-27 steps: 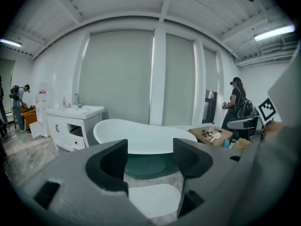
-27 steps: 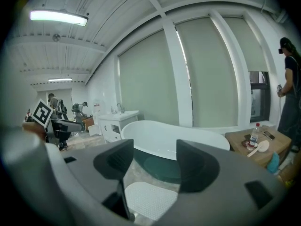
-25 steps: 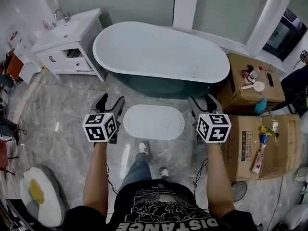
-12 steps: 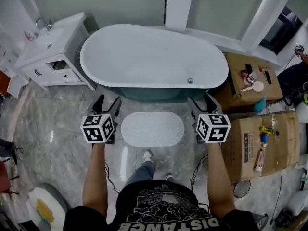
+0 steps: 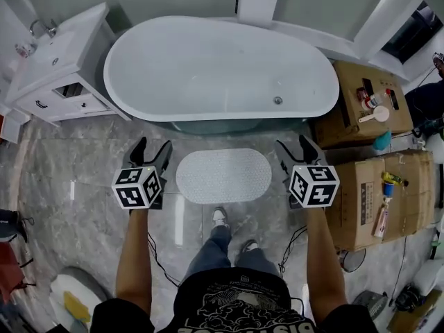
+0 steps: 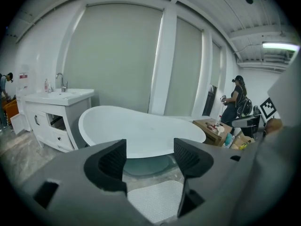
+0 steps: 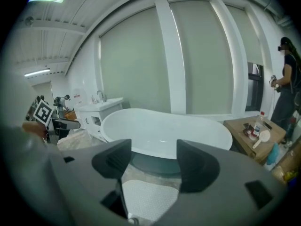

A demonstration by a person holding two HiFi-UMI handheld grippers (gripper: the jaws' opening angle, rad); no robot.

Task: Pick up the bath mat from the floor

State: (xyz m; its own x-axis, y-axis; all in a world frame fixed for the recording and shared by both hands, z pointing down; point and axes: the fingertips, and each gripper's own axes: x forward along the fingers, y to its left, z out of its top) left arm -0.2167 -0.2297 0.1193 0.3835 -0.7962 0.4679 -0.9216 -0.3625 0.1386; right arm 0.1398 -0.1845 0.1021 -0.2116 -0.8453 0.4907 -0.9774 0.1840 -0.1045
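Note:
A white oval bath mat (image 5: 223, 175) lies flat on the marble floor in front of the bathtub (image 5: 220, 69). My left gripper (image 5: 151, 150) hovers just left of the mat, jaws apart and empty. My right gripper (image 5: 297, 148) hovers just right of it; its jaws are opening with nothing between them. Both are held well above the floor. In the left gripper view the mat (image 6: 157, 199) shows low between the jaws, with the left gripper (image 6: 149, 160) open. The right gripper view shows the mat (image 7: 148, 197) below the open right gripper (image 7: 153, 161).
A white vanity (image 5: 48, 64) stands at the left of the tub. Cardboard boxes (image 5: 368, 196) with bottles and small items stand at the right. The person's feet (image 5: 220, 218) are just behind the mat. Another person (image 6: 233, 102) stands far right in the left gripper view.
The view has shifted forward toward the tub and mat. Both grippers stay beside the mat's two ends, jaws slightly wider than before.

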